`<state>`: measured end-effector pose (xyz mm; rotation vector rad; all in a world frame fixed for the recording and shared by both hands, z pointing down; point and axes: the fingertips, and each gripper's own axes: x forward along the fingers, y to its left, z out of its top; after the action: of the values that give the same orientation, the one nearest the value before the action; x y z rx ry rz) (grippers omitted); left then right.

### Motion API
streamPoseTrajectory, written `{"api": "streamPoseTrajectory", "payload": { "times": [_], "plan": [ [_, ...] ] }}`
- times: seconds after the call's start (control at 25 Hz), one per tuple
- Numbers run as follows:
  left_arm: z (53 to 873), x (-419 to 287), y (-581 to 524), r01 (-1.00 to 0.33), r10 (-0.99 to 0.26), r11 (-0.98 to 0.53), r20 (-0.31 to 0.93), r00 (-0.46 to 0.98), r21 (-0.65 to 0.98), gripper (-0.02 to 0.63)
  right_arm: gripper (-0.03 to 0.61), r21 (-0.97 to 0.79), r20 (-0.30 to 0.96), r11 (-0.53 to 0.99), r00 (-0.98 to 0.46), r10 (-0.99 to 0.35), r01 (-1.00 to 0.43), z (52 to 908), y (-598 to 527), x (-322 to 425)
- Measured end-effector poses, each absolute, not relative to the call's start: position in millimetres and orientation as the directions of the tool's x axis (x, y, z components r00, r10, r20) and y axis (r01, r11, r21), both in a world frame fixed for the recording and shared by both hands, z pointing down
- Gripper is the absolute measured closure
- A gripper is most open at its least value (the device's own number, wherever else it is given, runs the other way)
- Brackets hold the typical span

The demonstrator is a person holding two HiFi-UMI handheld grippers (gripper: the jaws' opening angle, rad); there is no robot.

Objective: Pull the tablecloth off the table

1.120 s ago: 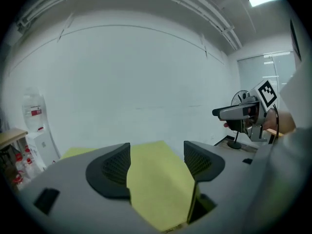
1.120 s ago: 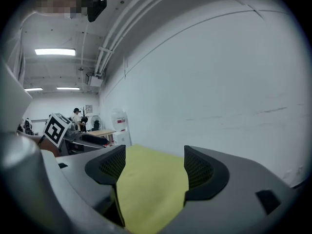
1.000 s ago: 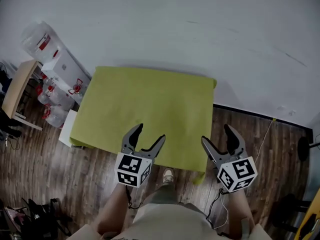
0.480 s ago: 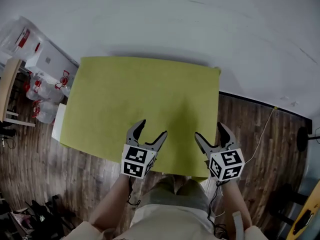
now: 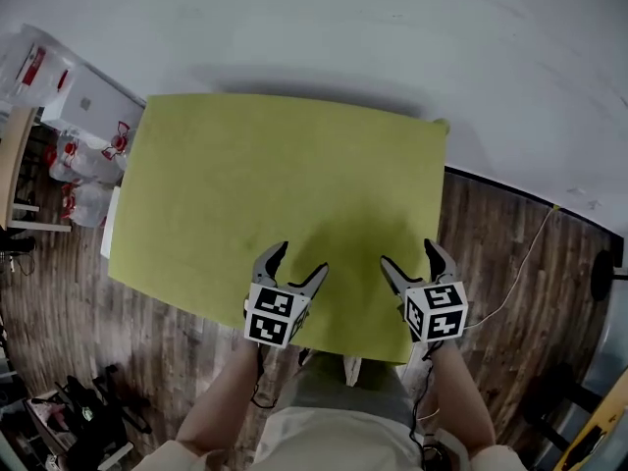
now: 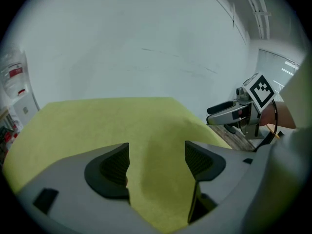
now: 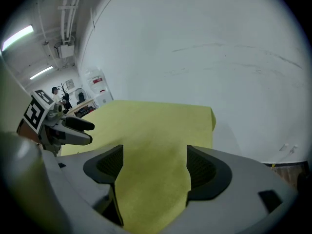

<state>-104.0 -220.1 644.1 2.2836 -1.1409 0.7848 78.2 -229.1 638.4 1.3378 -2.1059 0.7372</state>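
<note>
A yellow-green tablecloth [image 5: 285,180] covers the whole table and lies flat, its near edge hanging just in front of me. My left gripper [image 5: 298,260] hovers over the cloth's near edge, left of centre, jaws open and empty. My right gripper [image 5: 409,256] hovers over the near right part of the cloth, jaws wide apart with nothing in them. In the left gripper view the cloth [image 6: 107,126] runs between the open fingers [image 6: 109,167], with the right gripper [image 6: 229,113] off to the side. The right gripper view shows the cloth [image 7: 156,130] below open fingers [image 7: 204,172].
The table's far side is close to a white wall [image 5: 324,27]. White boxes and clear bags [image 5: 83,116] stand left of the table, beside a wooden desk edge [image 5: 12,170]. A thin cable [image 5: 520,273] lies on the wood floor at right. Dark clutter [image 5: 83,425] sits near left.
Both grippers have moved forward from in front of the table to over the cloth's near edge. The table now sits nearer and larger in the head view. Both jaws stay open.
</note>
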Motion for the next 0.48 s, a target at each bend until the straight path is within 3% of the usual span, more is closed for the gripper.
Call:
{"api": "streamPoseTrajectory", "payload": {
  "times": [0.48],
  "plan": [
    [721,-97,-205,-0.836,-0.446,-0.527,0.788,0.424,0.151,0.249,0.156,-0.063,0.797,0.352,-0.260,-0.545,-0.934,711,-219,93]
  ]
}}
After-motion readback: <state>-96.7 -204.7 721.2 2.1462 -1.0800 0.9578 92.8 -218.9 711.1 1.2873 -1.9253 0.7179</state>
